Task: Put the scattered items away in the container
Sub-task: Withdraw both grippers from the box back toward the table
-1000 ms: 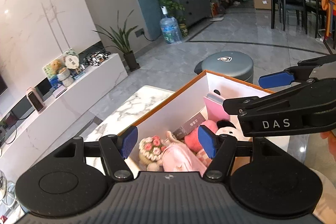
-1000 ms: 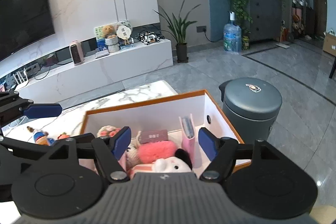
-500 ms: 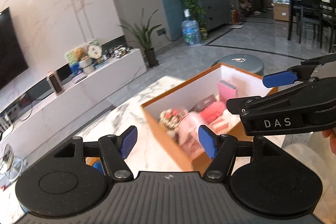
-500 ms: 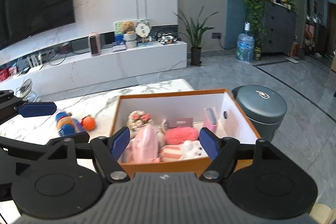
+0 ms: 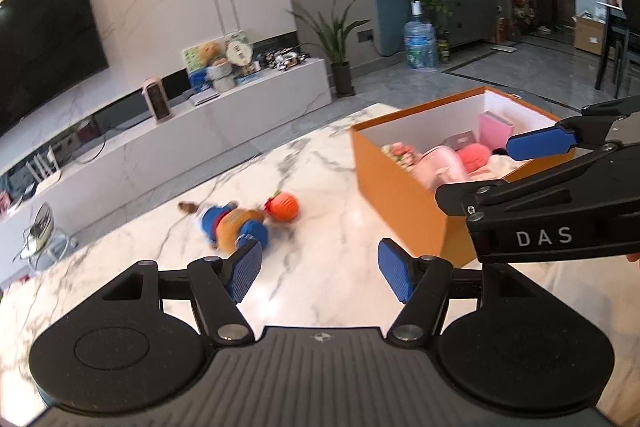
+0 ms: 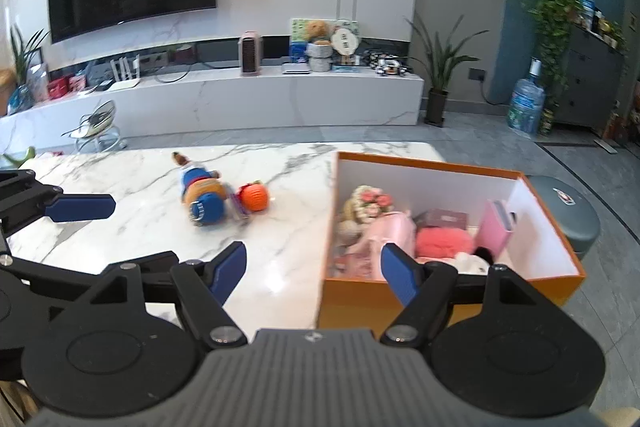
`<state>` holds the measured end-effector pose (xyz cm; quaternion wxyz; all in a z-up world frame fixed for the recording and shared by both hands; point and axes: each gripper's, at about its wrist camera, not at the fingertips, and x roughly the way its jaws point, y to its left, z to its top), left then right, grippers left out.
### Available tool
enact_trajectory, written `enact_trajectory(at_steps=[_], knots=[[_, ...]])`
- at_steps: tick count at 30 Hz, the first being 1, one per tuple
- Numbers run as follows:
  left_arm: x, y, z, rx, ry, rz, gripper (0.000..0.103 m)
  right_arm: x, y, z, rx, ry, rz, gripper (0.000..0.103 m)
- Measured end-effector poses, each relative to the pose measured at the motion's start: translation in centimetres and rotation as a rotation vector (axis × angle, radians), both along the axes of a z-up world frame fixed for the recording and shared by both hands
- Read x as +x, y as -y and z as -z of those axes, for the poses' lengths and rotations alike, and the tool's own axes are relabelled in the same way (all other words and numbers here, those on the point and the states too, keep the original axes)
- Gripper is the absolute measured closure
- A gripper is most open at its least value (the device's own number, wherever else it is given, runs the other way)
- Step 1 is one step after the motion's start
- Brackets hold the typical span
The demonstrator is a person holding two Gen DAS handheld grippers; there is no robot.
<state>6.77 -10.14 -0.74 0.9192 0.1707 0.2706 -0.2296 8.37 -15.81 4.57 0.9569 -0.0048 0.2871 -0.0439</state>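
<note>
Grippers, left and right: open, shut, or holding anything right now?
Left gripper: open, nothing between its pads, over the marble table.
Right gripper: open, empty, beside the orange box.

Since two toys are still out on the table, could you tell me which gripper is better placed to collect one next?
Probably the left gripper: it is open, empty, with the plush toy just ahead. The right gripper faces the box.

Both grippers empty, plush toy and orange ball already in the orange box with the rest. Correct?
Not quite. The plush toy and orange ball lie on the marble table, outside the orange box, to its left in the right wrist view. The rest holds: left gripper and right gripper are both open with nothing between the jaws.
</note>
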Motion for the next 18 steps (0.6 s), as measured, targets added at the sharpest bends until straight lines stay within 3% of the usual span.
enact_trajectory(at_steps=[10, 18], knots=[[2.4, -4.7, 1.1, -0.030, -0.043, -0.083, 0.027, 2.8, -3.9, 1.1, -0.013, -0.031, -0.080, 0.027], [6.9, -5.4, 2.7, -0.019, -0.091, -0.116, 0.027, 7.5, -4.9, 3.0, 0.008, -0.074, -0.105, 0.028]])
